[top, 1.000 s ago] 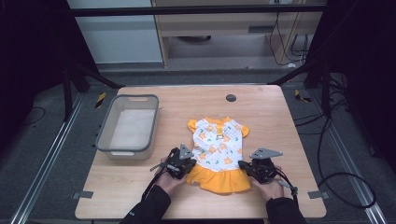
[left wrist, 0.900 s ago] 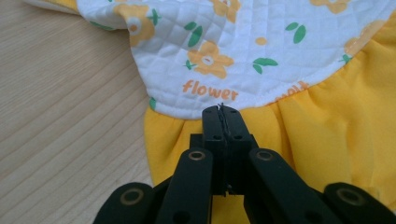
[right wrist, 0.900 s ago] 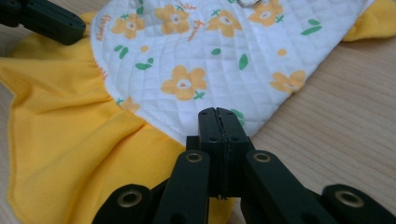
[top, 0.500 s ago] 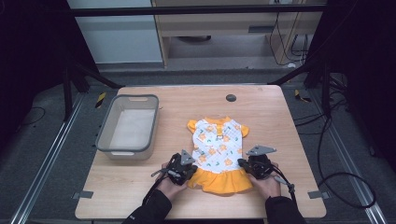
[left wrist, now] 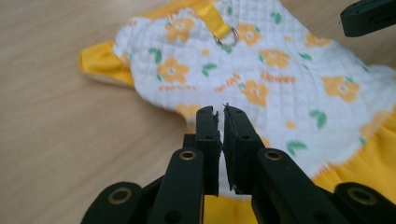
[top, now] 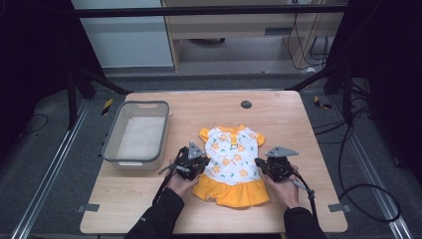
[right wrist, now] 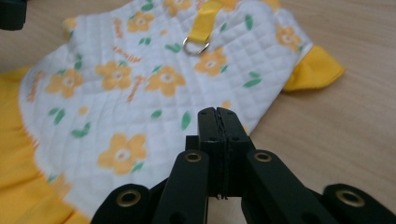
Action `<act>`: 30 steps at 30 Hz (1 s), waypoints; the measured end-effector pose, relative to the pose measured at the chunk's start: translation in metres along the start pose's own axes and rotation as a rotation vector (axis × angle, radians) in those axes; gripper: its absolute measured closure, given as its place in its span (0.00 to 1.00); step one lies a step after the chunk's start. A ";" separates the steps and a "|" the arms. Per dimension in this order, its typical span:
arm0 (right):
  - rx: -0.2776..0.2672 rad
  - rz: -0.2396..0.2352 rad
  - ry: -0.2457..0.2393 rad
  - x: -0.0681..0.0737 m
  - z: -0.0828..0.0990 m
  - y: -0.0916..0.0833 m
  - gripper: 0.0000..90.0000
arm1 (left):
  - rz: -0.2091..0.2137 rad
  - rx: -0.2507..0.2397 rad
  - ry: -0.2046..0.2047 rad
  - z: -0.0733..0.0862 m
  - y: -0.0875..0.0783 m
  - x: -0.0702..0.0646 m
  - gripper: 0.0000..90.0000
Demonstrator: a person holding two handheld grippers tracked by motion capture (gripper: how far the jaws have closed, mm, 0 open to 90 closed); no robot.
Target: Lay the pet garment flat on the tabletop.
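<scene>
A small dress [top: 231,159] lies flat on the wooden table [top: 283,119]; it has a white quilted top with orange flowers and a yellow skirt. My left gripper [top: 203,162] is at the dress's left edge near the waist. Seen along its jaws, the left gripper [left wrist: 222,112] hovers above the dress [left wrist: 280,79]; its jaws have just been opening to a thin slit, with nothing between them. My right gripper [top: 262,164] is at the dress's right edge. Its own camera shows the right gripper [right wrist: 218,113] shut and empty above the dress [right wrist: 126,74].
A grey plastic basket [top: 112,137] stands at the table's left. A small dark round disc [top: 246,104] sits near the far edge. A metal ring on a yellow strap [left wrist: 227,37] lies on the dress's back. Bare wood surrounds the dress.
My left gripper has lifted and moved away from the person, up along the dress's left edge, and its jaws have parted slightly. The right gripper has shifted a little the same way.
</scene>
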State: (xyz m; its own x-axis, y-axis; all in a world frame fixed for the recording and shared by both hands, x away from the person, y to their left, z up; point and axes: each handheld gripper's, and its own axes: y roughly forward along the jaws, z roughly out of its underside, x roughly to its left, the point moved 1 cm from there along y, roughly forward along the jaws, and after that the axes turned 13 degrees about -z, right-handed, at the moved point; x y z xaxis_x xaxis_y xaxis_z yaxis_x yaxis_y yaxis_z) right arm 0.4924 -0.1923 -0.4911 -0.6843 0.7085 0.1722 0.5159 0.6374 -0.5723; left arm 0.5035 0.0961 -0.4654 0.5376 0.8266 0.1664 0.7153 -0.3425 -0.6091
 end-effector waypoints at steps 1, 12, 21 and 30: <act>-0.010 0.005 0.012 -0.003 -0.004 0.002 1.00 | -0.002 0.001 -0.006 -0.004 0.005 0.001 0.95; -0.051 0.071 0.080 -0.049 -0.026 0.046 1.00 | -0.023 0.090 0.056 -0.001 0.052 -0.007 0.96; 0.006 0.058 0.066 -0.054 -0.034 0.071 1.00 | -0.039 0.104 0.056 0.008 0.050 0.000 0.97; 0.015 0.077 0.056 -0.051 -0.036 0.075 1.00 | -0.061 0.095 0.048 0.007 0.054 0.007 0.99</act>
State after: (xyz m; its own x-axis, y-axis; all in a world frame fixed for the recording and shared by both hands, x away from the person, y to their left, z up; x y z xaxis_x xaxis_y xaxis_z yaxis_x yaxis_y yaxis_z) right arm 0.5847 -0.1698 -0.5139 -0.6128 0.7715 0.1710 0.5583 0.5758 -0.5972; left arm 0.5427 0.0861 -0.5032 0.5168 0.8215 0.2412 0.7029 -0.2462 -0.6674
